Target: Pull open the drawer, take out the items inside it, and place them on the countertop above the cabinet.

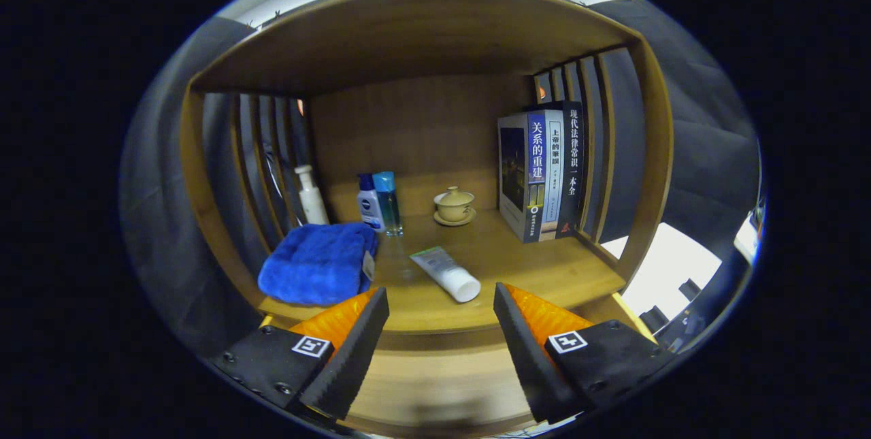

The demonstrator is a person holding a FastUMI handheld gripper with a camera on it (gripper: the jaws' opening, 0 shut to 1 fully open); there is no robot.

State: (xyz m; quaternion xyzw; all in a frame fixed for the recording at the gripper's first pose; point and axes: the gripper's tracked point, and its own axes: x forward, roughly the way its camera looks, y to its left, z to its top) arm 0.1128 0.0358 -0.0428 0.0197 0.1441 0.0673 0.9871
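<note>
— So, where do we stand? Our gripper point(441, 303) has its jaws spread and holds nothing; below the fingers we see a pale wooden front, perhaps the drawer point(435, 384), though we cannot tell if it is open.

— Then on the countertop point(544, 269) just ahead lies a white tube point(446, 273), with a folded blue towel point(316, 262) beside it; we judge some items may already be out, but we cannot be sure.

— Further back: two bottles point(378, 202), a pump bottle point(311, 195), a lidded cup point(454, 205), and upright books point(541, 170); slatted sides and a wooden back wall close the alcove.
</note>
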